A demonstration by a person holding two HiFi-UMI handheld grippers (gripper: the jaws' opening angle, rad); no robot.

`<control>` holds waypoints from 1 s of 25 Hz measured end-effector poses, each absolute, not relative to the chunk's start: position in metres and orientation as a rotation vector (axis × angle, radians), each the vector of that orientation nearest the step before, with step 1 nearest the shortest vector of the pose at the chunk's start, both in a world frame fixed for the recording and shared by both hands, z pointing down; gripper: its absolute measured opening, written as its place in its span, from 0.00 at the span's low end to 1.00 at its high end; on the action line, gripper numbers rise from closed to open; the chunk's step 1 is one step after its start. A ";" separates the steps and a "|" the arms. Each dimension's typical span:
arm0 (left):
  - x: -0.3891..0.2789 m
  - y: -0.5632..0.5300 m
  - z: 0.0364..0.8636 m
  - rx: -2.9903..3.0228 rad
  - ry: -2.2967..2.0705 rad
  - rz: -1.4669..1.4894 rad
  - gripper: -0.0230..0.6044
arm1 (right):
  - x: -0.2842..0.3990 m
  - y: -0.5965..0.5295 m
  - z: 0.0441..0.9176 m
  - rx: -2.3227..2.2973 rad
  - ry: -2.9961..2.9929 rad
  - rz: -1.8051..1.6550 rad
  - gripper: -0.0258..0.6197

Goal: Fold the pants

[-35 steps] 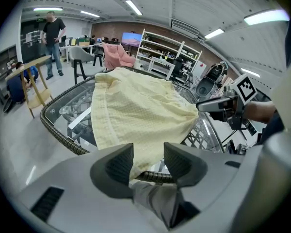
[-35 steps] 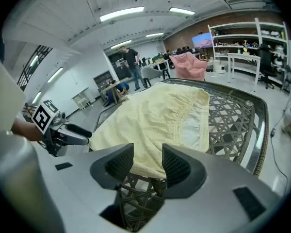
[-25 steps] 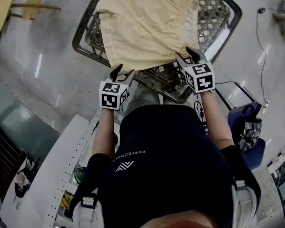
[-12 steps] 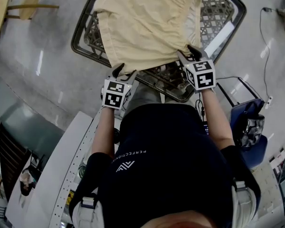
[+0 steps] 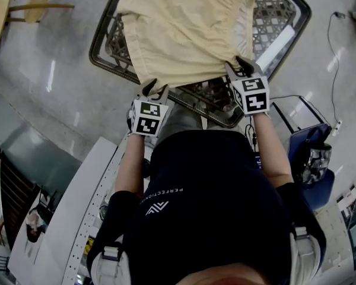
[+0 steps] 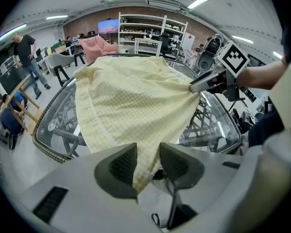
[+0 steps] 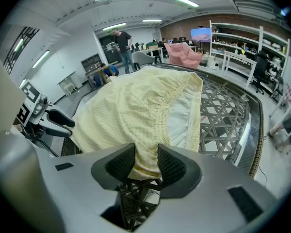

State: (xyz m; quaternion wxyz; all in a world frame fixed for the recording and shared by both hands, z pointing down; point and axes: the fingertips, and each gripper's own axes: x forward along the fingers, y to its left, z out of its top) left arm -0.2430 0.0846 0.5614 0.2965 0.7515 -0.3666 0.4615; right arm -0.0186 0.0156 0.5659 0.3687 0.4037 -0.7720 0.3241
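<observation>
Pale yellow pants [image 5: 184, 28] lie spread flat on a glass table with a woven frame [image 5: 107, 49]. In the head view my left gripper [image 5: 154, 88] is at the near left corner of the cloth and my right gripper [image 5: 240, 65] at the near right corner. The left gripper view has a hem corner of the pants [image 6: 136, 96] hanging between the closing jaws of the left gripper [image 6: 148, 164], with a gap beside one pad. In the right gripper view the jaws of the right gripper [image 7: 146, 161] are closing around a bunched hem of the pants [image 7: 131, 110].
A wooden stool [image 5: 6, 5] stands at the far left of the floor. A blue bag [image 5: 311, 153] sits near my right arm, a cable [image 5: 331, 40] trails beyond it, and a white bench [image 5: 65, 218] is at my left. A person [image 6: 26, 52] stands in the background.
Both pairs of jaws have narrowed around the near edge of the pants. The hands have stayed almost where they were.
</observation>
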 end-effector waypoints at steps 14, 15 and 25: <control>-0.244 0.072 0.561 1.941 -1.033 1.153 0.07 | -0.023 0.017 0.564 1.021 -1.979 0.823 0.13; -0.244 0.072 0.560 1.940 -1.036 1.147 0.07 | -0.024 0.018 0.564 1.019 -1.981 0.823 0.13; -0.245 0.065 0.543 1.967 -1.098 1.102 0.06 | -0.023 0.023 0.555 1.011 -2.009 0.840 0.11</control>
